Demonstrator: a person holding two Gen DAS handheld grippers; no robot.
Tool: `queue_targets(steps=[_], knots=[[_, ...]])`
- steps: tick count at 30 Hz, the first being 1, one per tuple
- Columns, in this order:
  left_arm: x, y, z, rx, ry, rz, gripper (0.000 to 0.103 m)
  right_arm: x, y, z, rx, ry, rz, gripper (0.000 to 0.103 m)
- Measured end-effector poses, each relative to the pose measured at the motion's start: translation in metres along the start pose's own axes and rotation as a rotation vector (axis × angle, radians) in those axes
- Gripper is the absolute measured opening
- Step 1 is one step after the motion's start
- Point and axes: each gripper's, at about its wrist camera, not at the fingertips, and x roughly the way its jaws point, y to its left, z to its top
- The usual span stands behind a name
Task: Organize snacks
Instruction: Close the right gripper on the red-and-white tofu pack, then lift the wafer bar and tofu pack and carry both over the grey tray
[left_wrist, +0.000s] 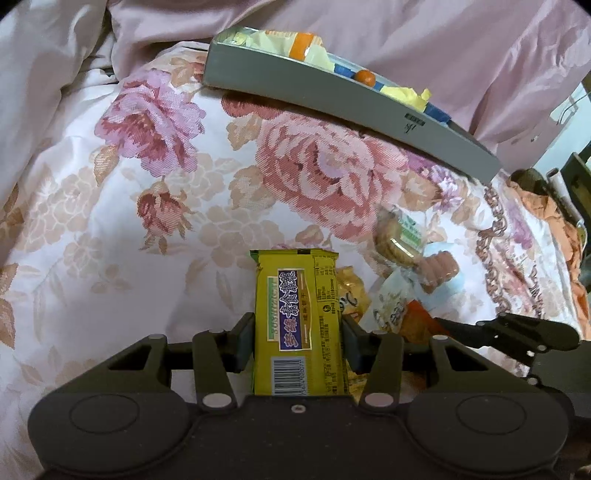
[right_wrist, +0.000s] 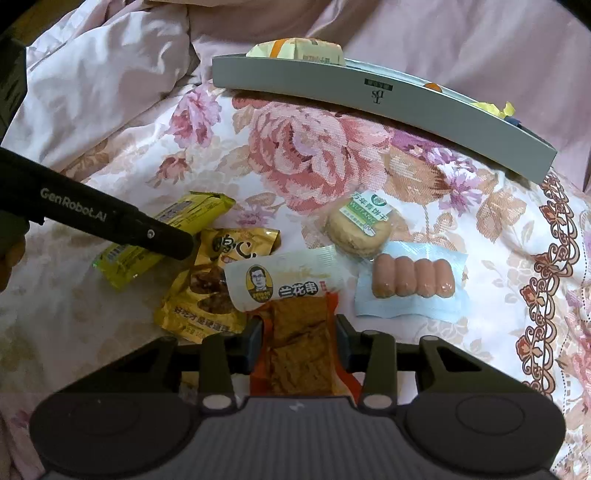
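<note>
Yellow snack pack (left_wrist: 299, 325) sits upright between the fingers of the left tool (left_wrist: 298, 341), lower half in the grip, top end sticking out over the floral bedspread (left_wrist: 110, 221). Tofu snack pack (right_wrist: 295, 332), white label end and orange-brown body, lies partly on the bed with its near end between the fingers of the right tool (right_wrist: 299, 341).

Risks: both packs are slick film held at one end only, so either could pivot or slide out on the lift. The tofu pack overlaps the gold snack pouch (right_wrist: 210, 284) and may drag it along. Grey tray (right_wrist: 369, 96) lies tilted on soft bedding, already carrying wrapped snacks; a hard drop could rock it or spill. The tools work close together, so they could bump on the way.

Left tool: narrowed, pads pressing both sides of the yellow pack, grasping it. Right tool: narrowed around the tofu pack, pads against its edges, looks like a grasp. Sausage pack (right_wrist: 412, 282) and round biscuit pack (right_wrist: 358, 225) lie untouched near the tray.
</note>
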Motion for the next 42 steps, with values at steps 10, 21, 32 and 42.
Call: queue_targets(steps=[10,21,32,42], knots=[[-0.003,-0.004,-0.002,-0.009,-0.009,-0.028,0.050,0.012,-0.010,-0.004,0.018,0.092,0.025,0.080],[-0.005,-0.008,-0.002,-0.005,-0.020,-0.052,0.050,0.003,-0.012,-0.004,0.050,0.017,0.016,0.041],[-0.011,-0.007,0.001,-0.011,-0.055,-0.068,0.050,-0.003,0.005,-0.005,-0.075,-0.006,-0.058,0.041],[-0.018,-0.013,0.002,0.025,-0.113,-0.089,0.050,-0.010,0.036,-0.012,-0.342,-0.068,-0.231,0.041]])
